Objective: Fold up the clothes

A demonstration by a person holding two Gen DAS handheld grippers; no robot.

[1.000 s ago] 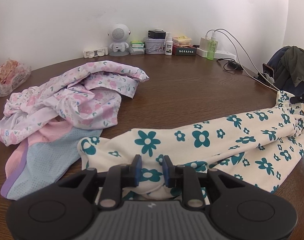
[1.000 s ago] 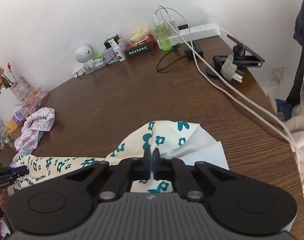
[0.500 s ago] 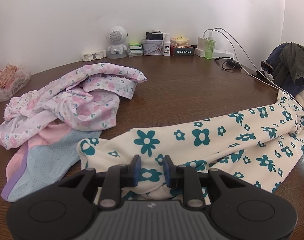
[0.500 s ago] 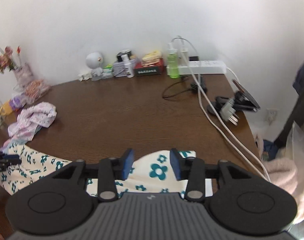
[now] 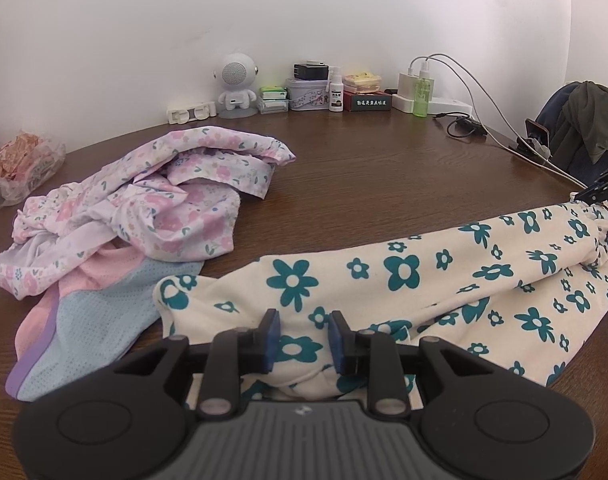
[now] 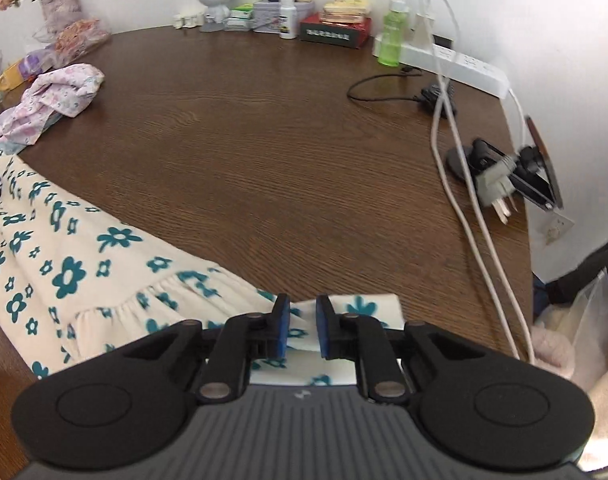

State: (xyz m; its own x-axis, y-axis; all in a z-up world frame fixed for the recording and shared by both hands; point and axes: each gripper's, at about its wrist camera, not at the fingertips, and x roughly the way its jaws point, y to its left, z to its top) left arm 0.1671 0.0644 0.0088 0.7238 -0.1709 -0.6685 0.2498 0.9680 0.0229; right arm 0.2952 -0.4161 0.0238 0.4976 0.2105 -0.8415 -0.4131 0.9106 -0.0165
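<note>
While cream floral garment (image 5: pixel 424 280) lies on table (image 6: pixel 264 140), left tool (image 5: pixel 302 334), right tool (image 6: pixel 303 326) gape, gripping nothing.

Three garments lie on the surface (image 5: pixel 364 168): one cream flowered garment (image 5: pixel 424 280), one pink flowered garment (image 5: pixel 164 200), one blue mesh garment (image 5: pixel 88 320). At the wall stand one robot figure (image 5: pixel 236 84), one green bottle (image 5: pixel 422 94), one white bottle (image 5: pixel 336 94), one power strip (image 6: pixel 460 64).

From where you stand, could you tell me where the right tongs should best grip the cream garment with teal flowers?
Grip the flat corner of the cream floral garment lying just ahead of the open right tongs, coming straight forward and low over the table. That edge lies smooth and single there; leftward it gathers into ruffles.
</note>
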